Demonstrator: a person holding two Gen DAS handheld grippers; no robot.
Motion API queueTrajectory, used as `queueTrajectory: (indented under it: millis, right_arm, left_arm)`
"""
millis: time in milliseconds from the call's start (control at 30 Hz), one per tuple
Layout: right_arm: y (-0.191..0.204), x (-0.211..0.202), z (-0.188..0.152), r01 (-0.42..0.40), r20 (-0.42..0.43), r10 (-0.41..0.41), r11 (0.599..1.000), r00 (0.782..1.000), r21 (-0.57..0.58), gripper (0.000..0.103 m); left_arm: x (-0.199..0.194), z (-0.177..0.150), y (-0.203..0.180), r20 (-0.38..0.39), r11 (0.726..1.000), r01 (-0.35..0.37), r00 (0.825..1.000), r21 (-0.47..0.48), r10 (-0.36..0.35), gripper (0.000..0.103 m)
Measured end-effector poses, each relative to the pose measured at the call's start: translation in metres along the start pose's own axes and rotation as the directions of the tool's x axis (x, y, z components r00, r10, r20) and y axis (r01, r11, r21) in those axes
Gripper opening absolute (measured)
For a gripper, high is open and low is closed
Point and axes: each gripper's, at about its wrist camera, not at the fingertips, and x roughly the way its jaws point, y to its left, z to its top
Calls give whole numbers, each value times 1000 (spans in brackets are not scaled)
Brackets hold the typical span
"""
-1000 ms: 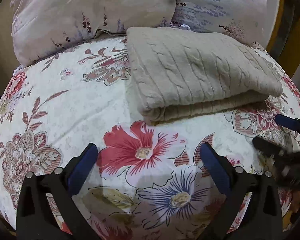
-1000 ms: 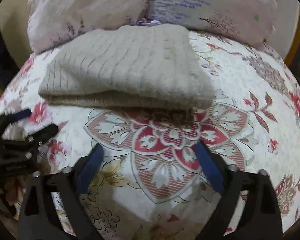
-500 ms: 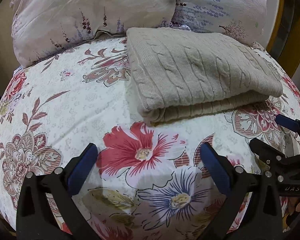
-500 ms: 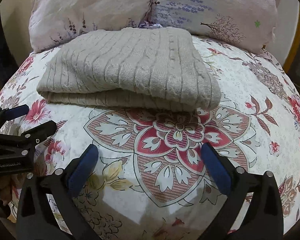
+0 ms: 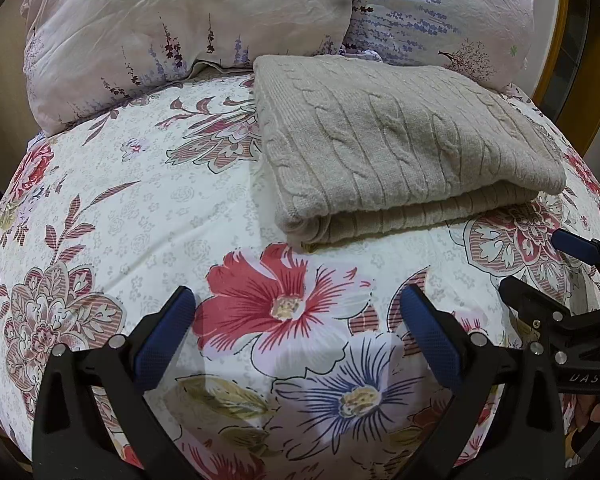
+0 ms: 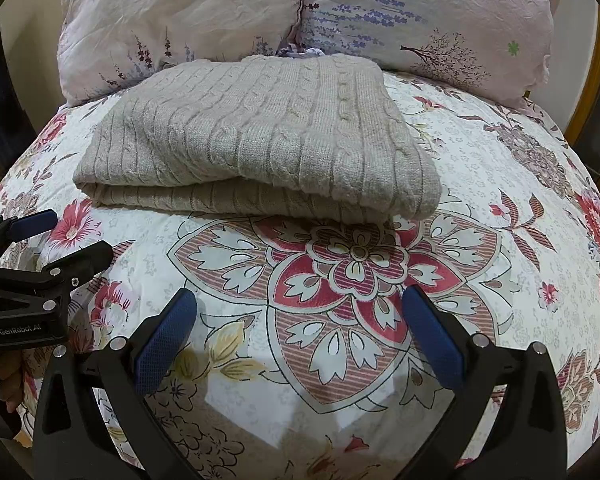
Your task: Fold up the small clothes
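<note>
A beige cable-knit sweater (image 5: 400,148) lies folded into a thick rectangle on the floral bedspread (image 5: 148,208), near the pillows; it also shows in the right wrist view (image 6: 260,140). My left gripper (image 5: 296,312) is open and empty, hovering over the bedspread in front of the sweater's near left corner. My right gripper (image 6: 300,316) is open and empty, in front of the sweater's near right edge. Each gripper appears at the side of the other's view: the right one (image 5: 540,264), the left one (image 6: 64,236).
Two pale floral pillows (image 5: 188,28) (image 6: 428,16) lie against the head of the bed behind the sweater. A yellow wooden frame (image 6: 592,76) stands at the right. The bedspread (image 6: 520,280) stretches to both sides of the sweater.
The right gripper has moved slightly back from the sweater and steadied. The left gripper has stayed nearly still. The sweater has not moved.
</note>
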Motion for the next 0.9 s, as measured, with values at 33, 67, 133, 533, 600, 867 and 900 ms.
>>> queueTrajectory:
  millis: [33, 67, 133, 533, 600, 867, 900]
  right_arm:
    - [2, 0, -1, 0, 0, 0, 1000, 1000, 0, 102]
    - [2, 0, -1, 0, 0, 0, 1000, 1000, 0, 102]
    - [2, 0, 0, 0, 0, 0, 1000, 1000, 0, 102]
    - [2, 0, -1, 1, 1, -1, 1000, 1000, 0, 102]
    - [2, 0, -1, 1, 1, -1, 1000, 1000, 0, 102]
    - [3, 0, -1, 2, 1, -2, 1000, 1000, 0, 102]
    - [1, 0, 0, 2, 1, -2, 1000, 1000, 1, 102]
  left_arm:
    - [0, 0, 0, 0, 1000, 0, 1000, 0, 0, 101]
    - [0, 0, 0, 0, 1000, 0, 1000, 0, 0, 101]
    - [0, 0, 0, 0, 1000, 0, 1000, 0, 0, 101]
    - [0, 0, 0, 0, 1000, 0, 1000, 0, 0, 101]
    - [0, 0, 0, 0, 1000, 0, 1000, 0, 0, 101]
    - [0, 0, 0, 0, 1000, 0, 1000, 0, 0, 101]
    - [0, 0, 0, 0, 1000, 0, 1000, 0, 0, 101]
